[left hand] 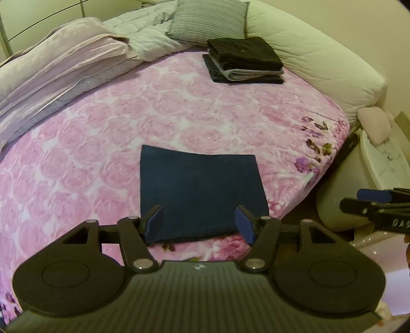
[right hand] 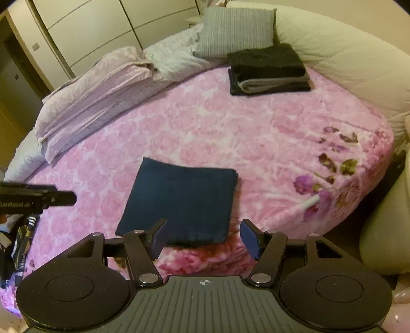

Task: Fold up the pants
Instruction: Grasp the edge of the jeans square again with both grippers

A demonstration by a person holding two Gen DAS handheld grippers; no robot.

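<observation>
The navy pants (left hand: pixel 200 189) (right hand: pixel 182 199) lie folded into a flat square on the pink floral bedspread (left hand: pixel 128 123) (right hand: pixel 256 133), near its front edge. My left gripper (left hand: pixel 199 220) hangs open above the square's near edge, with nothing between its blue pads. My right gripper (right hand: pixel 205 235) is also open and empty, above the square's near right corner. In the left wrist view the right gripper (left hand: pixel 379 205) shows off the bed's right side. The left gripper (right hand: pixel 38 198) appears at the left edge of the right wrist view. Neither touches the pants.
A stack of folded dark and grey clothes (left hand: pixel 246 60) (right hand: pixel 269 70) sits at the far side by a grey pillow (left hand: pixel 210 20) (right hand: pixel 235 30). A folded lilac duvet (left hand: pixel 56 66) (right hand: pixel 97 92) lies along the left. A cream padded headboard (left hand: pixel 320 56) (right hand: pixel 346 64) curves round the right.
</observation>
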